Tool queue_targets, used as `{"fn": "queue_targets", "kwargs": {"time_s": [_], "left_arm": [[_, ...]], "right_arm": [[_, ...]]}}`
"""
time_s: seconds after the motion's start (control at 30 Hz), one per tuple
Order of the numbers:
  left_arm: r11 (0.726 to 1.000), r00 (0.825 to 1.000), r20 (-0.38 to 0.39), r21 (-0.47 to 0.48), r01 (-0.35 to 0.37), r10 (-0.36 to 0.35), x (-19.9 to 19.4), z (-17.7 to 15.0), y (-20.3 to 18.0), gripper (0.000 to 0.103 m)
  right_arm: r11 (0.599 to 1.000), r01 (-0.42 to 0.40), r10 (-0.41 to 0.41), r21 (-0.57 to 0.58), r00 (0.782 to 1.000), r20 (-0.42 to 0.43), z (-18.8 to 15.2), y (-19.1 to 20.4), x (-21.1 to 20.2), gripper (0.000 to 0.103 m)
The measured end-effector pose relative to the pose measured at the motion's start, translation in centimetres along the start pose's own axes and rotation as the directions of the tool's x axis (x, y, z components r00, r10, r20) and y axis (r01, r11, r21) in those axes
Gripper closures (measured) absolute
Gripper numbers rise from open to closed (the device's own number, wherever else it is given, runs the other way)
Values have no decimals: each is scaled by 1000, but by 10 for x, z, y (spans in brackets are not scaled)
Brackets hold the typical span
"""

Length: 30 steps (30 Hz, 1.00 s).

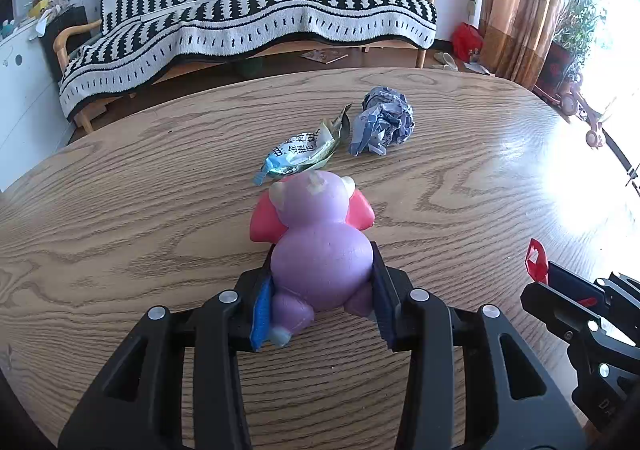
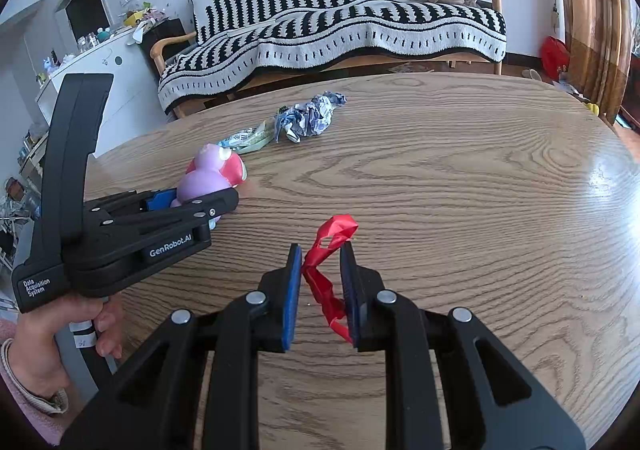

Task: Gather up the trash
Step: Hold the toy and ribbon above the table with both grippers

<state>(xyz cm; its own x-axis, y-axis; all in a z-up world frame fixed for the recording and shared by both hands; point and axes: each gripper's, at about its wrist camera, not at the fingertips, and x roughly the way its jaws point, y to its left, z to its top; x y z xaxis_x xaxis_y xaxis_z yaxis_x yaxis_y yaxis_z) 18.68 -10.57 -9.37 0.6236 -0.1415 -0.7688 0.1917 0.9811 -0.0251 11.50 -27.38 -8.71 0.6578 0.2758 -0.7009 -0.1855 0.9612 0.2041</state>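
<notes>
The right gripper (image 2: 320,282) has its jaws clamped on a crumpled red wrapper (image 2: 326,274) just above the tabletop (image 2: 460,209). The left gripper (image 1: 320,282) jaws squeeze a purple squishy toy (image 1: 320,246); beyond lie a foil packet (image 1: 304,153) and crumpled paper (image 1: 382,121).

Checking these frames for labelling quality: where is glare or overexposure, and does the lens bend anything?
Left wrist view: window light blows out the right edge, washing out the table there; the table's far edge bows from fisheye. Right wrist view: milder sheen on the table at right; sofa curves; black vignette at the corners. Nearby objects look sharp.
</notes>
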Motion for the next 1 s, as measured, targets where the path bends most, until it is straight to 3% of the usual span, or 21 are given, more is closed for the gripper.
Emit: {"fn": "queue_targets", "kwargs": {"time_s": [1.0], "left_arm": [[1000, 1000, -2, 5, -4, 4, 1, 0, -1, 61]], "right_arm": [[1000, 4, -4, 2, 1000, 0, 0, 2, 3, 83]]}}
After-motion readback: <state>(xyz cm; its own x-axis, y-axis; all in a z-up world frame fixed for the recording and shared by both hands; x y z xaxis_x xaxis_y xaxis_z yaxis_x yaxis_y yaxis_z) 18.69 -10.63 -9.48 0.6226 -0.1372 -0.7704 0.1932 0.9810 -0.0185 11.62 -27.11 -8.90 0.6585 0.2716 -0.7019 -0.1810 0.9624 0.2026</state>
